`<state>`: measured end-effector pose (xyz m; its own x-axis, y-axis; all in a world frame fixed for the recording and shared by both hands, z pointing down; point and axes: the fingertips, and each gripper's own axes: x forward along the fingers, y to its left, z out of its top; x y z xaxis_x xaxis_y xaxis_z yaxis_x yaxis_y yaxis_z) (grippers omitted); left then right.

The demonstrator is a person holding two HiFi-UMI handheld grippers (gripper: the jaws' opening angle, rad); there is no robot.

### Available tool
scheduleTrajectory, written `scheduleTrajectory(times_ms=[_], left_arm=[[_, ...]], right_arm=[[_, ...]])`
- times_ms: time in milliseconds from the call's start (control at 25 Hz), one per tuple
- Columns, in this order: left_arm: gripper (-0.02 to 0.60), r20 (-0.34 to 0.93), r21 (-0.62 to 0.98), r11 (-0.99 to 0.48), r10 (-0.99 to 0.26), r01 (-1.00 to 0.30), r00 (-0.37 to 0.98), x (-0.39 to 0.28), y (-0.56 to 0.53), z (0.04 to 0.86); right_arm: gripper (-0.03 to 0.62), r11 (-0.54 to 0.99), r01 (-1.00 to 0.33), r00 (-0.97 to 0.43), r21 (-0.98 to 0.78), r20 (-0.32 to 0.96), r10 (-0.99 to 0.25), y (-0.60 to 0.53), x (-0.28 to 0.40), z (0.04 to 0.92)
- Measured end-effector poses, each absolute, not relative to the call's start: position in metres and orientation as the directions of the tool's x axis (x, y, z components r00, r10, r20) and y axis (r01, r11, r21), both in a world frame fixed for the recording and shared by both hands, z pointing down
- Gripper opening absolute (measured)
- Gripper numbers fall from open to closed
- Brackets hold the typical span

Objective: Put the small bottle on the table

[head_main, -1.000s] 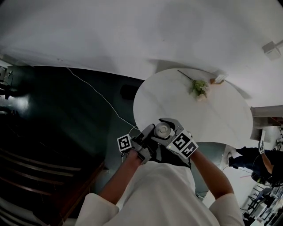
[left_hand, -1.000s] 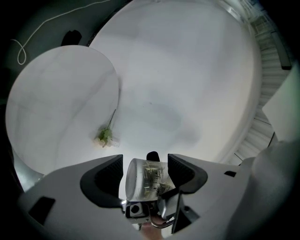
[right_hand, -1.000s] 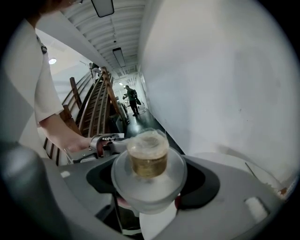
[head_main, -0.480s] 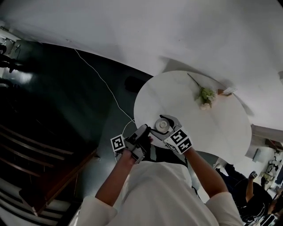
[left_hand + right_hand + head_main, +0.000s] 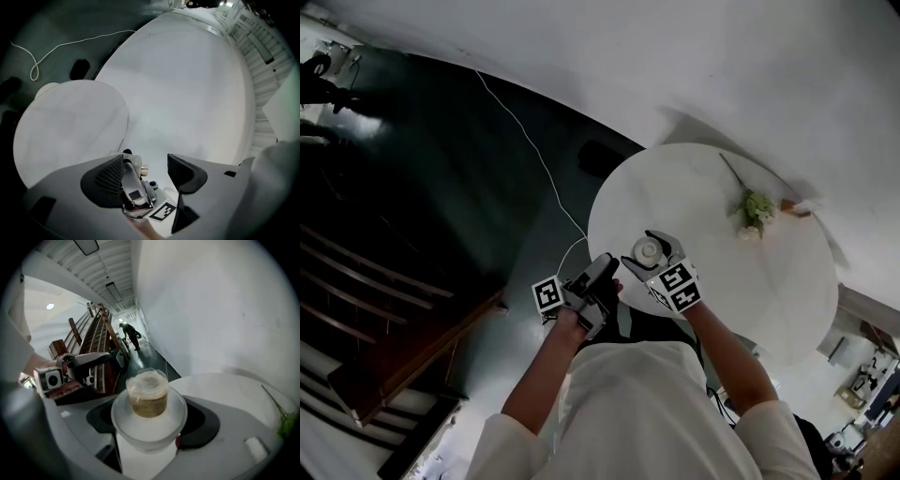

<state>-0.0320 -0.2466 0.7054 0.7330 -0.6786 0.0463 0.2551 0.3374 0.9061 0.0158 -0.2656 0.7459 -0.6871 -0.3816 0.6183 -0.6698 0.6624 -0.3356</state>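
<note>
Overhead, your right gripper (image 5: 650,251) shows only a pale cap over the table's (image 5: 722,211) near edge, but its own view shows jaws clamped on the small bottle (image 5: 149,397), while your left gripper (image 5: 145,169) gapes empty.

No words, brands or numbers are legible. The only signs are black-and-white square markers (image 5: 547,294) at lower centre of the head view, on the left gripper (image 5: 606,266) and right gripper (image 5: 649,247). The small bottle (image 5: 149,399) shows no readable label.
</note>
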Motion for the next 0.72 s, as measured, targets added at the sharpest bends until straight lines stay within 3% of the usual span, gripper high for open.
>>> scheduleTrajectory(times_ms=[720], left_arm=[[0.279,0.063,0.926,0.314,-0.678,0.211,0.732,-0.022,-0.259,0.719]], right_arm=[[0.351,0.668,-0.692,-0.632,-0.274,0.678,-0.377,-0.286,0.021,0.826]])
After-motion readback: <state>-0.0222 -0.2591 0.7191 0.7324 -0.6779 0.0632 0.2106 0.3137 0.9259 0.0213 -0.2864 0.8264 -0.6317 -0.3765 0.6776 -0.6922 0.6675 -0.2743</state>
